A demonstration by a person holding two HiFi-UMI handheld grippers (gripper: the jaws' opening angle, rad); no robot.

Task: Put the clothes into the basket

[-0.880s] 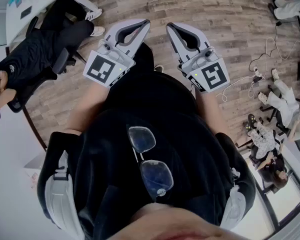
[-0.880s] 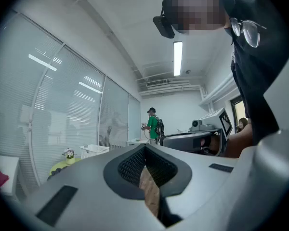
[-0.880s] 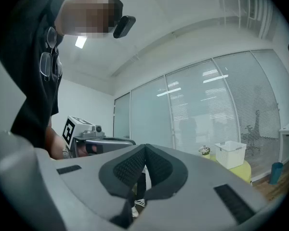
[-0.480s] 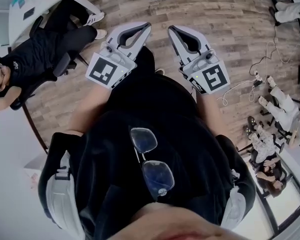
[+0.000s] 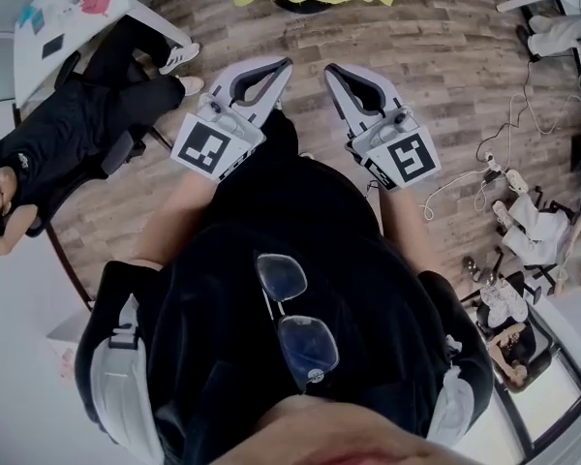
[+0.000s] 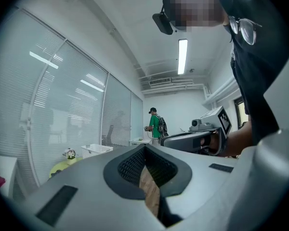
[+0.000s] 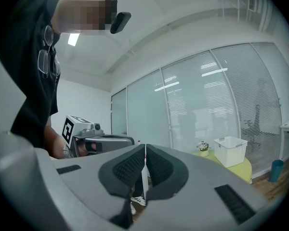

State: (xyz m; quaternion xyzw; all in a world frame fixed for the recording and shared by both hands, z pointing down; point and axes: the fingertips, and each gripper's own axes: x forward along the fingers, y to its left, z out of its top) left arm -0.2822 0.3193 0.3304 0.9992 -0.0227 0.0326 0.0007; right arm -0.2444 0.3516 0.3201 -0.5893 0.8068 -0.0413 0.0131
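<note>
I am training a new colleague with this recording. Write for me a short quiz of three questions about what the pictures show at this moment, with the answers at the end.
1. True or false: the right gripper holds a piece of clothing between its jaws.
2. Choose one: the white basket stands on
A) the floor
B) the yellow-green table
C) a chair
3. Fill in the missing word: the jaws of the left gripper are ____ (open or shut).

Key
1. False: its jaws are together with nothing between them.
2. B
3. shut
</note>
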